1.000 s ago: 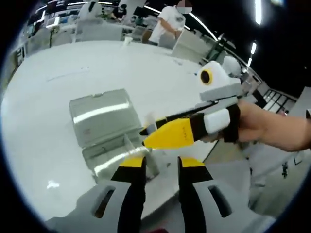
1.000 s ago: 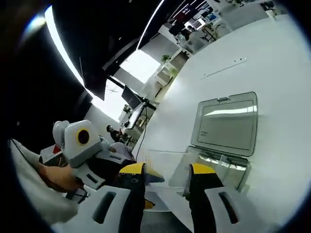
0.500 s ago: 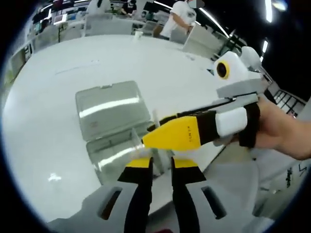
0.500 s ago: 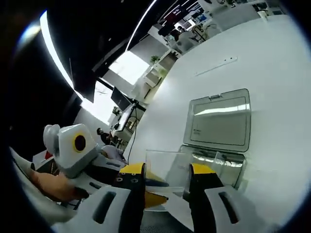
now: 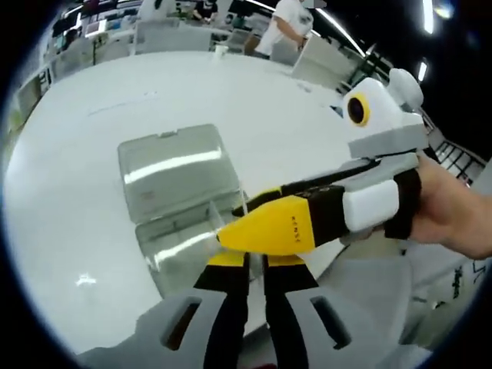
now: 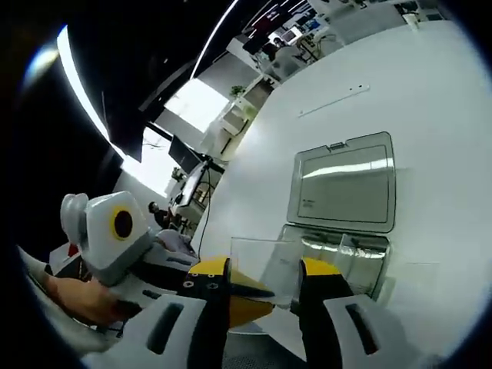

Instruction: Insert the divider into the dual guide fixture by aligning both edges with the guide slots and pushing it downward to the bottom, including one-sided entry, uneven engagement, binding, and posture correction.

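A big white round table (image 5: 92, 192) holds a clear plastic box w/ its flat lid flipped open (image 5: 175, 173), also seen in the right gripper view (image 6: 342, 184). The box's open tray part, w/ thin clear walls inside, sits near the table's edge. In the left gripper view, the left gripper (image 5: 257, 267) has its two yellow-tipped black jaws almost pressed together, w/ just a thin gap; can't tell if anything is pinched between them. The right gripper (image 5: 231, 231) comes in from the right, held by a person's hand (image 5: 453, 215), and its yellow tip is right at the tray. In the right gripper view, the right gripper (image 6: 265, 269) has jaws spread apart, and the clear thin plastic divider sheet (image 6: 261, 265) stands between them, just beside the tray. Can't tell if the jaws touch it. The left gripper (image 6: 238, 304) comes in from the left, down low.
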Demonstrator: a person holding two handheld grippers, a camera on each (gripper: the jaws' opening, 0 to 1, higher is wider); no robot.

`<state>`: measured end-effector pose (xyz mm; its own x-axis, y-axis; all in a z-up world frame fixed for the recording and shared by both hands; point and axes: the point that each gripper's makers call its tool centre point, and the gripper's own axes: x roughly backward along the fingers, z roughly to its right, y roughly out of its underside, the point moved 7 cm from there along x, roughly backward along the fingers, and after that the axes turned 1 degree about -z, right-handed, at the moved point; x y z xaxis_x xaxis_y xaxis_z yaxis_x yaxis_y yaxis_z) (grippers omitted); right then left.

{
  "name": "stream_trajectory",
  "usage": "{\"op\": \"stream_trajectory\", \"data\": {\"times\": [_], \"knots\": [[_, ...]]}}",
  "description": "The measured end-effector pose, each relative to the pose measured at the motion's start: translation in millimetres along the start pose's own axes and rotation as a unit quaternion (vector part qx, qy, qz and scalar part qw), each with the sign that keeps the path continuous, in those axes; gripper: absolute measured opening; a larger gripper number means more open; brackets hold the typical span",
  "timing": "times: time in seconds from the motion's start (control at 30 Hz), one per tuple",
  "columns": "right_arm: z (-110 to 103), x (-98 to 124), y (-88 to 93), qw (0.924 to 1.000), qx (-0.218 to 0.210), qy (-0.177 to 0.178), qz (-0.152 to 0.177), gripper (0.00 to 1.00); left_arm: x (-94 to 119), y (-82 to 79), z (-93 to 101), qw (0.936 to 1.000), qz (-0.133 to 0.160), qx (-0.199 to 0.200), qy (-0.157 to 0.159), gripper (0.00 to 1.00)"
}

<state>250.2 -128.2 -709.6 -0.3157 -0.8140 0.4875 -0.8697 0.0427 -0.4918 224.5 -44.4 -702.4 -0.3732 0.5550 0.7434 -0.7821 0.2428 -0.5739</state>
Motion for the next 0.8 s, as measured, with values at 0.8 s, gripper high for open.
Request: {"op": "stream_trajectory", "data": {"times": [0.8], "knots": [[3.4,1.8,-3.1,0.9998,-0.019,0.011,0.002,0.33,-0.9,-7.6,-0.5,0.9983,-0.027,0.036,0.035,0.01]]}}
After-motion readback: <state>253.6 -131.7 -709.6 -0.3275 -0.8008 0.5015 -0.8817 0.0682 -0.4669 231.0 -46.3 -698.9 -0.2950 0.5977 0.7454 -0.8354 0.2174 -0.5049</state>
